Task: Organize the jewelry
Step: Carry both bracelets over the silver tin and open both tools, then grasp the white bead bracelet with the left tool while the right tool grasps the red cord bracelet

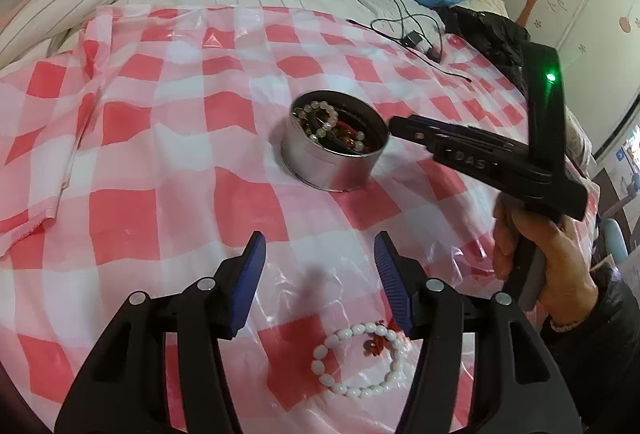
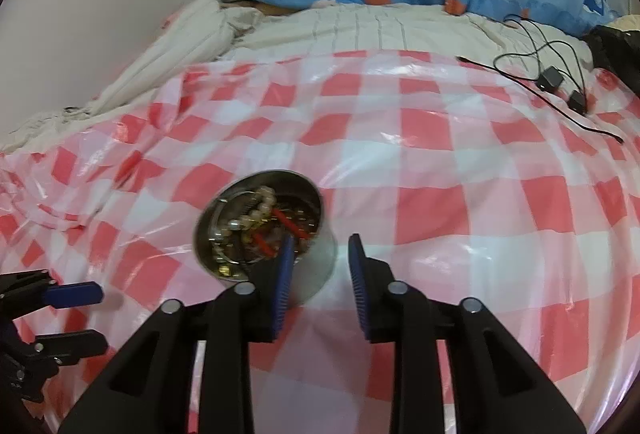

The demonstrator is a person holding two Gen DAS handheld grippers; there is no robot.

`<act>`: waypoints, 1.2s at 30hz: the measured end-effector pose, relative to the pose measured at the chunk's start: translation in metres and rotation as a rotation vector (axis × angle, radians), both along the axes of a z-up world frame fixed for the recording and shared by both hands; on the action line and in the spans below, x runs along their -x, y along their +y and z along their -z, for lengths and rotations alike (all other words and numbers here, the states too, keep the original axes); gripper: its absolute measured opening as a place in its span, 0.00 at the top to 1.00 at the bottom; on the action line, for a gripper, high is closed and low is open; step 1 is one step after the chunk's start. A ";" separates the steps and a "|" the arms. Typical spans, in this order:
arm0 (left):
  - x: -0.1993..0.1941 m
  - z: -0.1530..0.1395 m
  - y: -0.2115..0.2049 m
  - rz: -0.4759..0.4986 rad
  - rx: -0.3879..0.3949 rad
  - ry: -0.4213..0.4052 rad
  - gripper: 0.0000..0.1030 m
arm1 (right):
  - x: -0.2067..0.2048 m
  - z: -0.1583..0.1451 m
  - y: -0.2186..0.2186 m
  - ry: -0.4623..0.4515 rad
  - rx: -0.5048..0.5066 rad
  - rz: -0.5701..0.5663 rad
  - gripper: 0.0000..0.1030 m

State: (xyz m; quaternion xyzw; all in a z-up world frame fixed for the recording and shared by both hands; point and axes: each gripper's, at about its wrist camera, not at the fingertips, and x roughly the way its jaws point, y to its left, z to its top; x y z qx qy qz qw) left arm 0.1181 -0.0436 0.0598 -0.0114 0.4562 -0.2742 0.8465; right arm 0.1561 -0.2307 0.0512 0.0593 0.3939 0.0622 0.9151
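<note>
White bracelet left outside the tin

A white beaded bracelet [image 1: 360, 360] was seen flat on the bed's checked plastic sheet [image 1: 160, 138], directly beneath the spread, empty left hand-held gripper [image 1: 320, 274]; the right hand-held gripper [image 2: 318, 266], also parted, was held by the round metal tin [image 1: 334, 146].

Your left gripper [image 1: 320, 250] is built of matte black plastic arms that end in blue ribbed pads [image 1: 250, 280], with a round silver screw head on each of its four linkage arms. Your right gripper [image 2: 320, 254] has the same black frame, blue ridged pads [image 2: 360, 286] and silver screws. From the left wrist camera, its black body carries raised lettering and a glowing green light [image 1: 551, 77] above that lettering. Below the lettering, your right hand [image 1: 548, 254] is bare skin, with a dark sleeve and a pale beaded band at the wrist.
</note>
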 end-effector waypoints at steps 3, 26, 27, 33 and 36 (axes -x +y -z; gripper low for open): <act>0.014 0.001 -0.003 0.039 -0.040 -0.010 0.43 | -0.011 0.009 0.009 0.045 0.059 -0.008 0.64; 0.058 0.041 -0.015 0.223 -0.232 0.007 0.87 | 0.119 0.030 0.057 0.114 -0.039 -0.292 0.63; 0.059 0.041 -0.016 0.229 -0.238 0.003 0.88 | 0.118 0.031 0.059 0.113 -0.032 -0.299 0.63; 0.059 0.040 -0.021 0.228 -0.275 -0.023 0.87 | 0.120 0.039 0.081 0.120 0.126 -0.355 0.79; 0.059 0.040 -0.022 0.228 -0.283 -0.027 0.87 | 0.119 0.035 0.068 0.109 0.176 -0.303 0.89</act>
